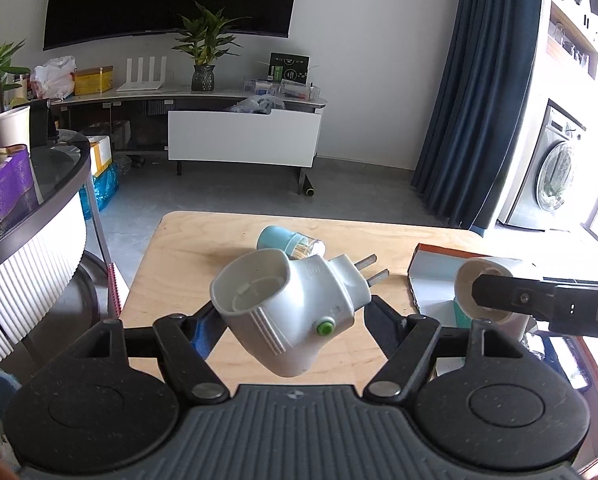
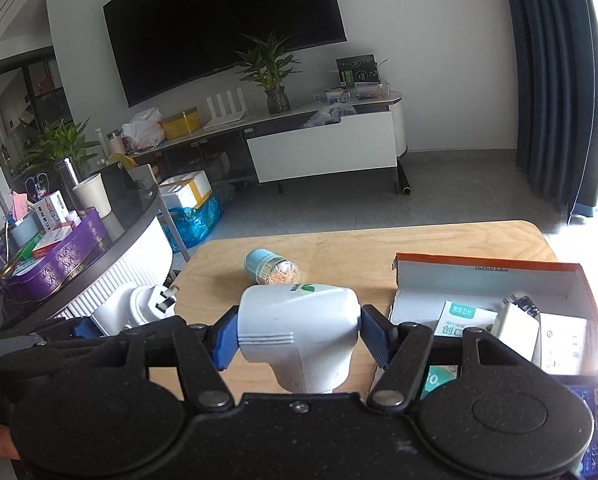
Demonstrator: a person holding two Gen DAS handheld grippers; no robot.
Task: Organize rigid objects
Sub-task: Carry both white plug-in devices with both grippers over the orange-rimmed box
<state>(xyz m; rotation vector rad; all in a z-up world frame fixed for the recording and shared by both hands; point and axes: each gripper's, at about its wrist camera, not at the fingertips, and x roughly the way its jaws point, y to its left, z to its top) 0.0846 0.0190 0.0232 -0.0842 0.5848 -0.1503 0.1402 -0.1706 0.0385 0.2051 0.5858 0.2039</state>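
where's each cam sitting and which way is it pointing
Left wrist: on the left tool, looking along its fingers over the wooden table toward the TV wall; it grips a white plug adapter.
Right wrist: on the right tool, same heading; it grips a white lamp-like device.
Shared: toothpick jar, cardboard box.

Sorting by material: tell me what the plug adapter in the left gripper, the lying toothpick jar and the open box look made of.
Plug adapter: glossy white moulded plastic, ribbed, with metal prongs. Toothpick jar: clear body, likely plastic, matte blue cap. Box: cardboard, white inside, orange outside, raw cut edges.
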